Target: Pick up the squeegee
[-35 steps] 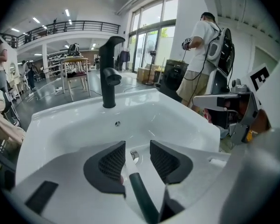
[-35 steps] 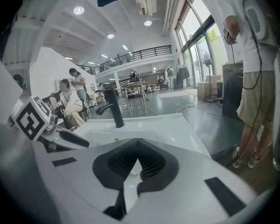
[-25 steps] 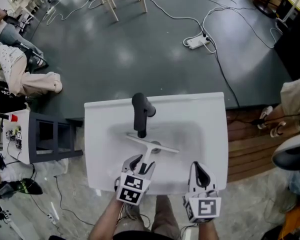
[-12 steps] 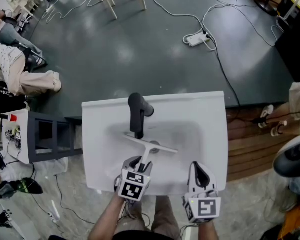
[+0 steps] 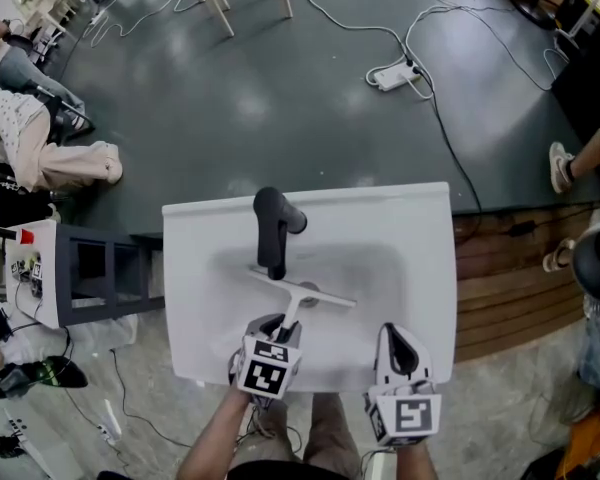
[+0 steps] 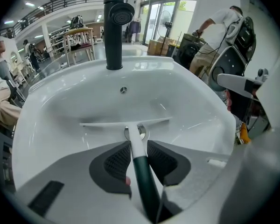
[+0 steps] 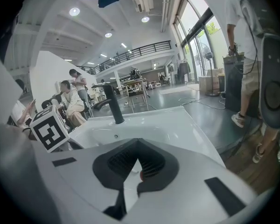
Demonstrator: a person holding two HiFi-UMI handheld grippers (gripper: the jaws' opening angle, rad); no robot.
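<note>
The squeegee [image 5: 302,292], a white blade on a white and dark green handle, lies in the basin of the white sink [image 5: 425,223], just in front of the black faucet [image 5: 274,226]. My left gripper [image 5: 283,327] points steeply down over the handle. In the left gripper view the squeegee [image 6: 130,123] runs between the two dark pads of the left gripper [image 6: 139,147]. The jaws are closing, with a thin gap still showing at the right pad. My right gripper [image 5: 398,342] hovers at the sink's near rim, and in its own view the right gripper [image 7: 138,143] is shut and empty.
The drain [image 6: 123,90] sits behind the blade. A black shelf unit [image 5: 95,278] stands left of the sink and a wooden platform [image 5: 505,288] right of it. Cables and a power strip [image 5: 393,83] lie on the floor beyond. People sit at the far left [image 5: 40,148].
My left gripper has sunk slightly over the squeegee handle and its jaws have narrowed around it. The right gripper has stayed still. A person's feet at the right edge have shifted.
</note>
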